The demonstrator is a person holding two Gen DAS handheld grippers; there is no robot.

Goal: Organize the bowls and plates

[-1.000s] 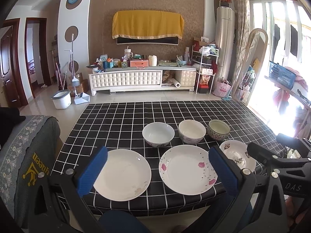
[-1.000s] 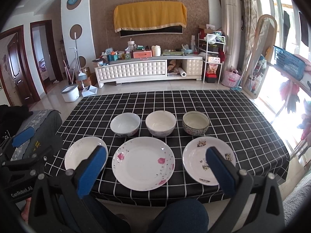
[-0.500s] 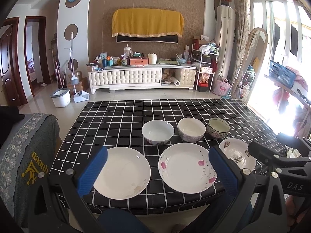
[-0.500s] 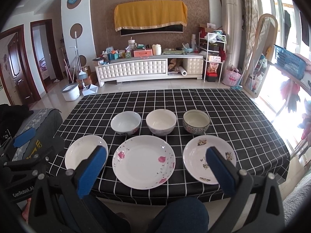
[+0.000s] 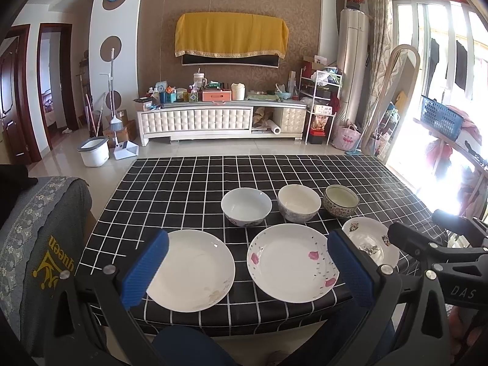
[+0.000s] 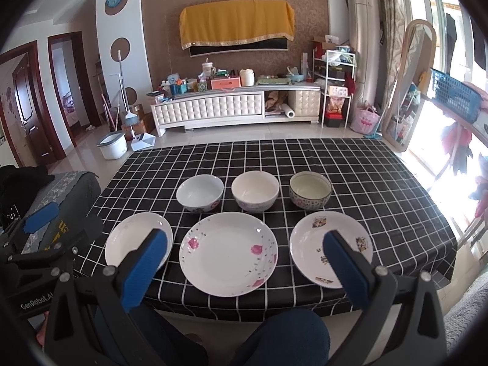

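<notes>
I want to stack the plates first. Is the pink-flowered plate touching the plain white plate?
Apart. The right wrist view shows black tablecloth between the pink-flowered plate and the plain white plate.

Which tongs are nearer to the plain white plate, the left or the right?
Left. The left tongs hang just before the plain white plate; the right tongs face the pink-flowered plate beside it.

Both views drifted slightly: left claw (image 5: 244, 262) and right claw (image 6: 244, 262) eased a touch toward 12 o'clock, over the worktop (image 5: 183, 183). Dishes unmoved; claw spread unchanged.
</notes>
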